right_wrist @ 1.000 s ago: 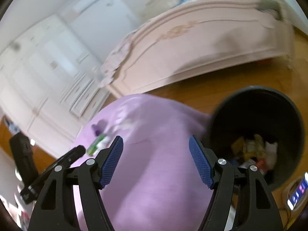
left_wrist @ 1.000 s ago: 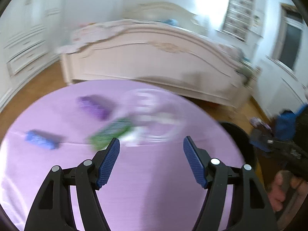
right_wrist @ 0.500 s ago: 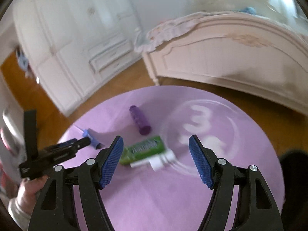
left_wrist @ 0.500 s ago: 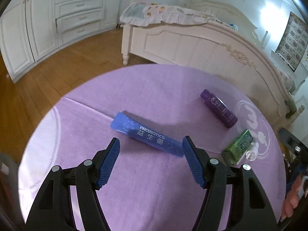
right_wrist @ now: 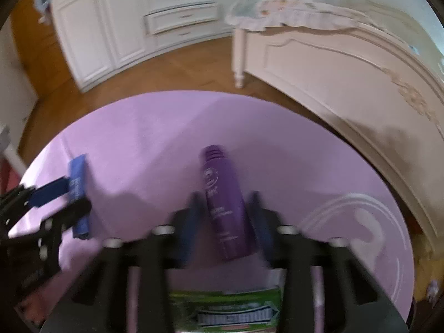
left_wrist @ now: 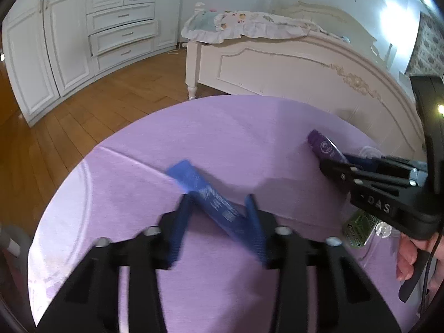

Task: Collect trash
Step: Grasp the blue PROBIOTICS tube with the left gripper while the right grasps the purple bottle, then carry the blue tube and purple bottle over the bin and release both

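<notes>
Two readable bits: "DAS" on right gripper (left_wrist: 330, 163); green pack (right_wrist: 236, 310) illegible.

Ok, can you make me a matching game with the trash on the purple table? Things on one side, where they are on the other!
Things:
1. blue tube
2. purple bottle
3. green packet

Places:
A. lying nearest the right wrist camera, under the right gripper
B. between the left gripper's fingers
C. between the right gripper's fingers

Pairs: 1-B, 2-C, 3-A
</notes>
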A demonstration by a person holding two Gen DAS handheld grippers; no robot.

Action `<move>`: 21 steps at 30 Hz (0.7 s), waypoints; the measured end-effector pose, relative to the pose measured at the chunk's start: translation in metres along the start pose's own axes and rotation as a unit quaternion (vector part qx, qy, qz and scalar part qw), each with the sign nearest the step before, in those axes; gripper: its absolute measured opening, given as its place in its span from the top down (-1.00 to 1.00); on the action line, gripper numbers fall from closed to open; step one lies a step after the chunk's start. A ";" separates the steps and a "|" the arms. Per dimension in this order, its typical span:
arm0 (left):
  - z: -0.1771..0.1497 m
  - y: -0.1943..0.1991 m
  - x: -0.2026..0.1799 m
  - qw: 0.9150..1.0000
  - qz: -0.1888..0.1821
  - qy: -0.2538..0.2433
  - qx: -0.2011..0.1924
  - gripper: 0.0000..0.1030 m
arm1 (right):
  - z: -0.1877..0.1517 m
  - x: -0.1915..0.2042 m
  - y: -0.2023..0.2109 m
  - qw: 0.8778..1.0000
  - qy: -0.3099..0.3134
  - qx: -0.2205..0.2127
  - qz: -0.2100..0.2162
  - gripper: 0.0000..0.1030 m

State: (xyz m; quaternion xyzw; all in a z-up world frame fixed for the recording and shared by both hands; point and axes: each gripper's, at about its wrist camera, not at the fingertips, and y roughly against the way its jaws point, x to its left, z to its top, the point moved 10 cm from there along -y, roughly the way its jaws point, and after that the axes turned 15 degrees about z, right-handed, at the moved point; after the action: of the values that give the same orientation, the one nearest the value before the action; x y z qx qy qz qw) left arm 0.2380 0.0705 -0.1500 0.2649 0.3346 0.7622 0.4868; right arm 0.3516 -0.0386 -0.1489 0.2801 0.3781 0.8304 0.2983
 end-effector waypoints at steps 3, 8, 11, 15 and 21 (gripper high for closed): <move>-0.001 0.000 0.007 1.000 -0.003 -0.012 0.000 0.64 | -0.008 0.012 0.009 1.000 -0.006 -0.011 0.022 0.50; -0.008 0.005 0.017 0.999 -0.039 -0.007 0.002 0.75 | -0.023 0.042 0.053 0.992 -0.042 -0.069 0.092 0.50; -0.015 0.014 0.023 0.999 -0.047 -0.006 -0.005 0.75 | -0.036 0.061 0.080 0.984 -0.068 -0.101 0.133 0.50; -0.019 0.038 0.021 0.997 -0.071 -0.004 -0.024 0.75 | -0.061 0.073 0.116 0.972 -0.099 -0.142 0.157 0.50; -0.022 0.107 -0.018 0.989 -0.118 -0.039 -0.075 0.75 | -0.102 0.053 0.171 0.955 -0.153 -0.199 0.160 0.50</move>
State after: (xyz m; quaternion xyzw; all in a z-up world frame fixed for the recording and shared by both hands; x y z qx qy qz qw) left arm 0.1685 0.0164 -0.0828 0.2163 0.2862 0.7111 0.6047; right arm 0.1975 -0.1398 -0.0572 0.3954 0.1052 0.8730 0.2654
